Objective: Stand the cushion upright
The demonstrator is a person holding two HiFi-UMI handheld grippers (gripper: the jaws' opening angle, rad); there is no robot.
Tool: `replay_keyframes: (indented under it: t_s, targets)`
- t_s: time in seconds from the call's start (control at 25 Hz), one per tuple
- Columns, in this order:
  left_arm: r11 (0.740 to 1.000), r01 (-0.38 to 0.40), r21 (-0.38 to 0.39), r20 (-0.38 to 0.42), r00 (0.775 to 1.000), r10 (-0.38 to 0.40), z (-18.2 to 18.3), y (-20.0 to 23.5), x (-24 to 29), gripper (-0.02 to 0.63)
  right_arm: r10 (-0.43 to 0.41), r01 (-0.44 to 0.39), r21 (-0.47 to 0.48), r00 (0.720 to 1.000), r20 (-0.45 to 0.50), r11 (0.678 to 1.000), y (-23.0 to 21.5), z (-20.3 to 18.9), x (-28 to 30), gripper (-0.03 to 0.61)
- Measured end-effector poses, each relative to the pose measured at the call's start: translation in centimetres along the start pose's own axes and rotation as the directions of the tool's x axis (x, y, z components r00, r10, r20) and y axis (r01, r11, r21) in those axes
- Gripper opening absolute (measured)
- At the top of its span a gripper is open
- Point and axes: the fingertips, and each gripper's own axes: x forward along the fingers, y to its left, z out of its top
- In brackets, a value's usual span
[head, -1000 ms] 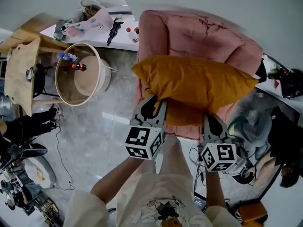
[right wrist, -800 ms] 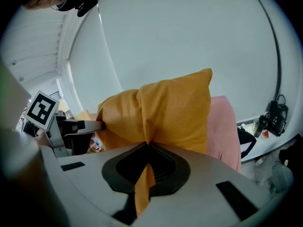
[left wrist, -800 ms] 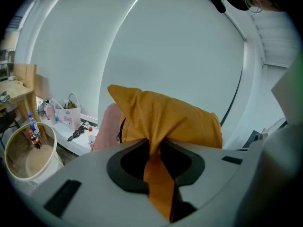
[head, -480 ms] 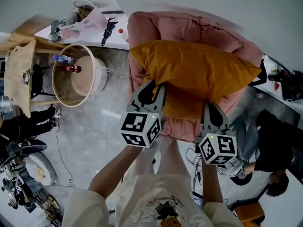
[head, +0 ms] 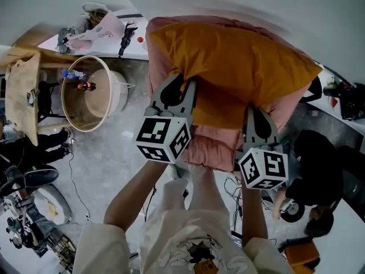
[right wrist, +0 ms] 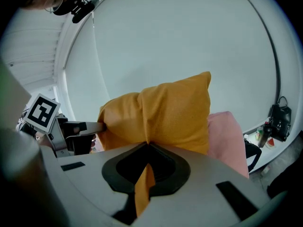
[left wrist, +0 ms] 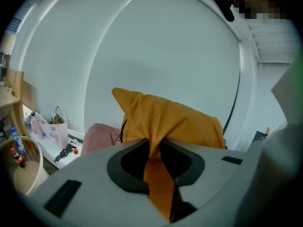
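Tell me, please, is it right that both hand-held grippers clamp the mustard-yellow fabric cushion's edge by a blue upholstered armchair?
The upholstered armchair is pink, not blue; the head view shows it. The left hand-held gripper and right hand-held gripper do clamp the edge of the mustard-yellow fabric cushion.

From the head we look steeply down on the cushion (head: 234, 61) and the armchair (head: 214, 147). Our two gripper views sit close behind their jaws, facing almost level toward the wall (left wrist: 165, 46). All three views share the cushion and the armchair.
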Motion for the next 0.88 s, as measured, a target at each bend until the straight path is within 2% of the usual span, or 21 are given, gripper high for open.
replay_keyframes:
  t_s: [0.16, 0.4, 0.6, 0.76, 0.88]
  targets:
    - [1.0, 0.011, 0.014, 0.013, 1.0, -0.011, -0.4, 0.6, 1.7, 0.084, -0.031, 0.031, -0.03, 1.0, 0.0, 0.999, -0.8, -0.1, 1.5, 0.028]
    - [0.999, 0.043, 0.03, -0.001, 0.999, -0.043, -3.4, 1.0, 4.7, 0.084, -0.058, 0.056, -0.052, 0.998, -0.035, 0.997, -2.7, -2.8, 3.2, 0.028]
    - [0.999, 0.037, 0.038, -0.028, 0.999, -0.036, -5.6, 2.1, 5.9, 0.086, -0.059, 0.056, -0.057, 0.997, -0.046, 0.997, -3.2, -4.7, 4.5, 0.028]
    - [1.0, 0.016, -0.002, -0.042, 0.999, -0.016, -7.0, 2.8, 6.8, 0.086, -0.066, 0.061, -0.094, 0.996, -0.053, 0.994, -3.6, -5.6, 5.5, 0.028]
    - [1.0, -0.007, 0.013, -0.063, 0.998, 0.008, -7.8, 3.5, 7.4, 0.086, -0.062, 0.058, -0.07, 0.996, -0.058, 0.996, -3.6, -6.4, 6.2, 0.028]
